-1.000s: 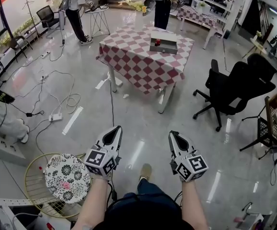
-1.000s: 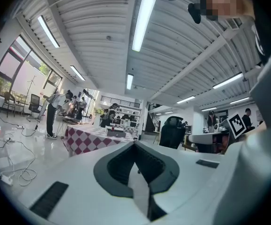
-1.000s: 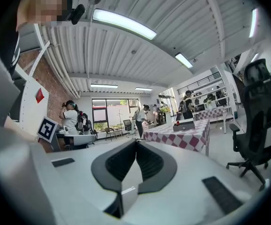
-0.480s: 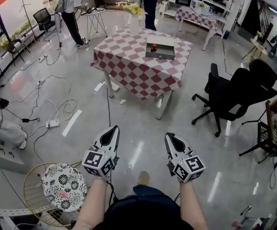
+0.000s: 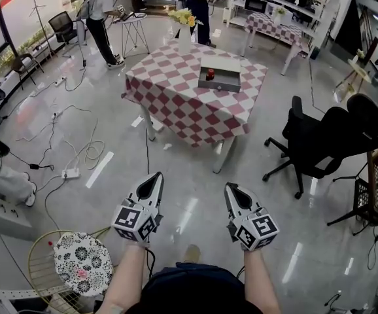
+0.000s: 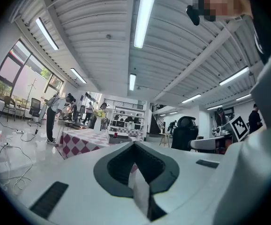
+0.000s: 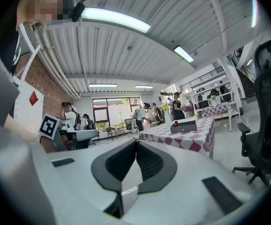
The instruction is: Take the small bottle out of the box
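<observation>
I hold both tools low in front of me over bare floor, well short of the checked table [image 5: 189, 103]. The left gripper [image 5: 155, 179] and right gripper [image 5: 232, 190] each have their jaws pressed together at the tips with nothing between them. The small bottle [image 5: 210, 71] stands upright inside the grey box [image 5: 225, 84] on the tabletop, near the box's left end. It shows only as a red speck, so I can't tell what it's made of. I judge it light and rigid, probably smooth enough to slip and easy to tip against the box wall. I'd open one gripper, come in from above and pinch it across the body just under the top, squeezing gently.
</observation>
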